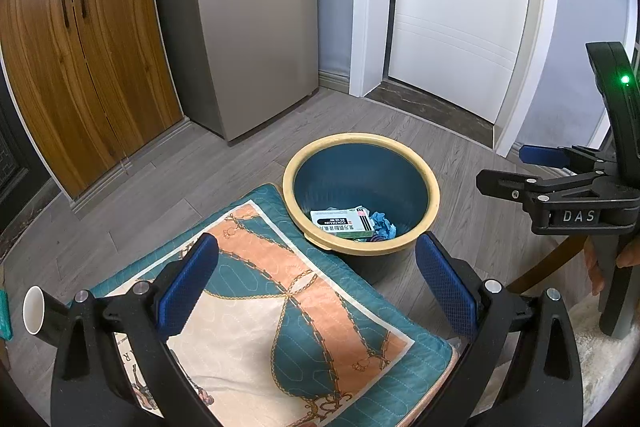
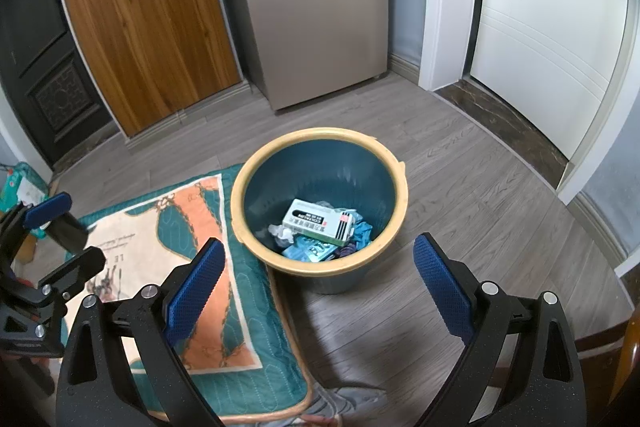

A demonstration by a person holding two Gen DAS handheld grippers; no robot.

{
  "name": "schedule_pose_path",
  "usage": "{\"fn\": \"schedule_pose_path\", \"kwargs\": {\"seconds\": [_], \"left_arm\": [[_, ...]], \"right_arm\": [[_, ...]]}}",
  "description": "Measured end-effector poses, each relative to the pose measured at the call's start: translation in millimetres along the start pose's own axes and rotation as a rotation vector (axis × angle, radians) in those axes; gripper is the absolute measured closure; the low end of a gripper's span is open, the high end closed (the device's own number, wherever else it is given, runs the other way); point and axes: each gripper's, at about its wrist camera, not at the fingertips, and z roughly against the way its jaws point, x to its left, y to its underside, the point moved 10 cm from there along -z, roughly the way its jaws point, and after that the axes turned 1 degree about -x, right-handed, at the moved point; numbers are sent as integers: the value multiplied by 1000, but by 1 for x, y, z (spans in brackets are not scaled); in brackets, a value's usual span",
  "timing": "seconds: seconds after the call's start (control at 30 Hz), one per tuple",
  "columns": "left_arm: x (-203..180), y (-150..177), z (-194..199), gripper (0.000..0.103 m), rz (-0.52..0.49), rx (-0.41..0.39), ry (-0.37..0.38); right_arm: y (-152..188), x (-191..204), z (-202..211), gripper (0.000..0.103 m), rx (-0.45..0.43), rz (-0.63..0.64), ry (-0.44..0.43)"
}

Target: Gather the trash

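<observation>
Left gripper (image 1: pixel 316 287): jaws spread wide, nothing between them, above the cushion.
Right gripper (image 2: pixel 318 287): jaws spread wide, holding nothing, over bare floor just beside the bin.
Trash bin (image 2: pixel 240 195): blue bucket with yellow rim, upright on the wooden floor (image 2: pixel 480 207); its rim touches the cushion edge.
Trash: a white medicine box (image 2: pixel 318 223) lies on crumpled blue and white papers at the bin bottom.
Cushion (image 1: pixel 280 307): teal with orange pattern, left of the bin.
Paper cup (image 1: pixel 34 309): at the far left edge, lying on its side.
Open room: free floor between bin, fridge (image 2: pixel 312 7) and white door (image 2: pixel 552 27).
</observation>
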Motion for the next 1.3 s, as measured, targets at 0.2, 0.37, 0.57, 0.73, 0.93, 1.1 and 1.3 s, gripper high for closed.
{"fn": "schedule_pose_path", "kwargs": {"seconds": [0.2,0.37,0.57,0.73,0.93,1.1,1.3], "left_arm": [[0,0,0,6,0,0,2],[1,0,0,6,0,1,4],[0,0,0,6,0,1,5],[0,1,1,6,-4,2,8],[0,2,1,6,-5,3,8],[0,1,1,6,-4,4,7],[1,2,1,6,-8,5,2]], "right_arm": [[0,0,0,8,1,0,0],[0,0,0,8,0,0,0],[0,0,0,8,1,-1,0],[0,0,0,8,2,0,0],[0,0,0,8,1,0,0],[-1,0,0,8,2,-1,0],[-1,0,1,8,3,1,1]]}}
